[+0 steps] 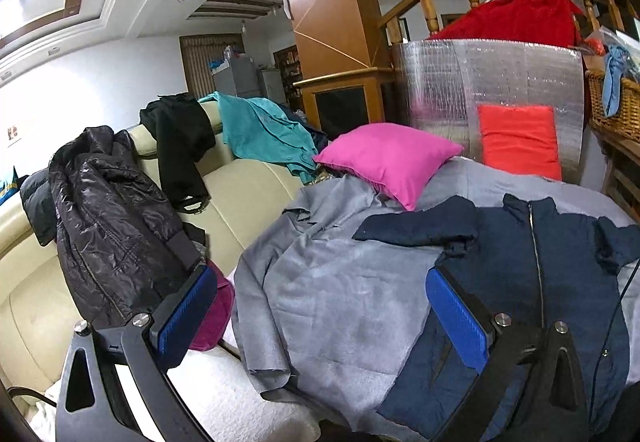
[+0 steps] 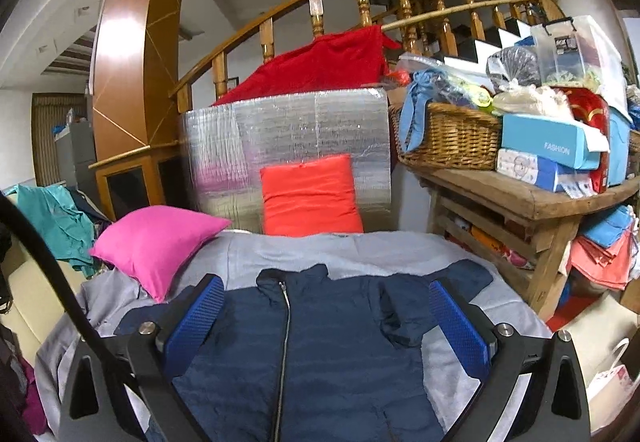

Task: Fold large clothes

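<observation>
Navy quilted jacket (image 2: 320, 354) lies flat on grey fleece blanket (image 1: 340, 282).

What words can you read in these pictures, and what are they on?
"FASHION": on the light blue box on the wooden table.
The clear plastic bin above it has a dark label, too small to read.
The white patterned box under the blue one has pictures, no readable words.
Nothing readable in the left wrist view.

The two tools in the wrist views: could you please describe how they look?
Both the left tool and right tool have black angular arms with silver round bolts and fingers faced in textured blue pads. A black cable crosses the right view.
</observation>
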